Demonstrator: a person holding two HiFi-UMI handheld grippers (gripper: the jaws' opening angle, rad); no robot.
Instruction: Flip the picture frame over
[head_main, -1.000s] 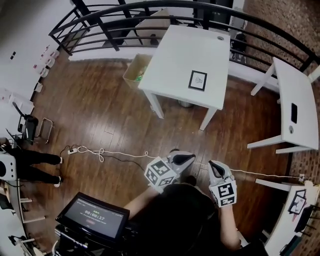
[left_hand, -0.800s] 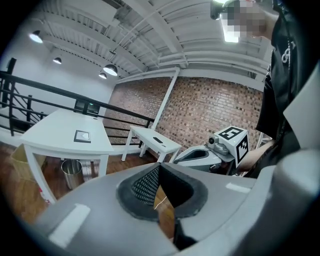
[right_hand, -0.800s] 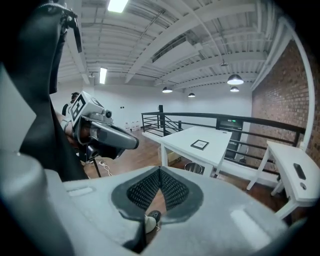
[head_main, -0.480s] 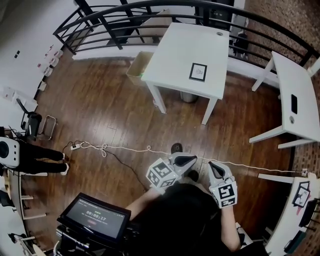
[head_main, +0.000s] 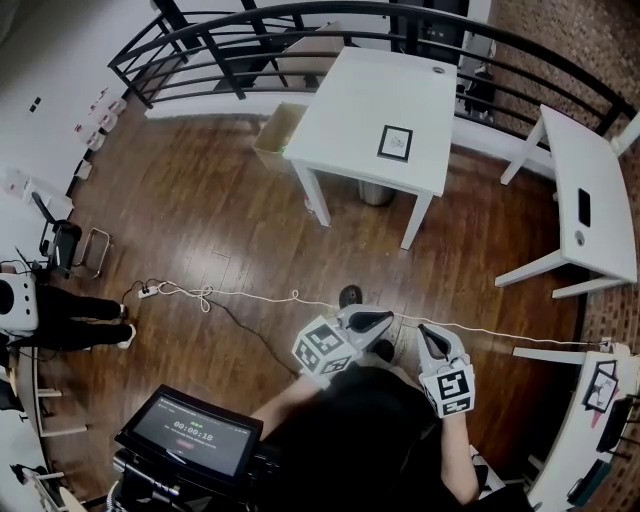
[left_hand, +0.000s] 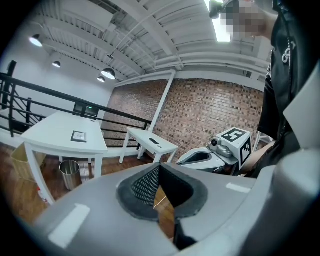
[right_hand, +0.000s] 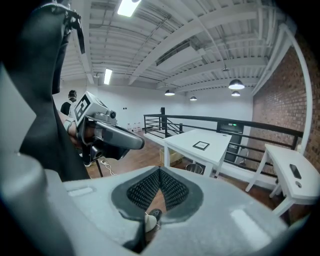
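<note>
The picture frame (head_main: 395, 142) lies flat on the white counter (head_main: 350, 95), toward its near right side and a little in from the edge. It has a dark border around a pale picture that appears to face up. We judge it light and stiff, a small flat panel that should turn over as one piece. It may carry glass on the front, so we would set it down gently, not let it drop. Because it lies flush on a smooth top, no edge is raised for us to take. We expect it to skid if pushed, and a pinch from above would find nothing to bite. The best hold seems to be the border on one side, either tipped up with one gripper tip while the other steadies the opposite edge, or slid out over the counter's rim and clamped across its thickness. Nothing else sits near it on the counter, and a metal bin (head_main: 375, 193) stands on the wooden floor (head_main: 210, 210) below. The left gripper (head_main: 380, 317) and right gripper (head_main: 424, 332) are both closed with their pads together and nothing between them. We hold them side by side close to the body, pointing forward and slightly down toward the counter, well apart from it, with open floor in between.
</note>
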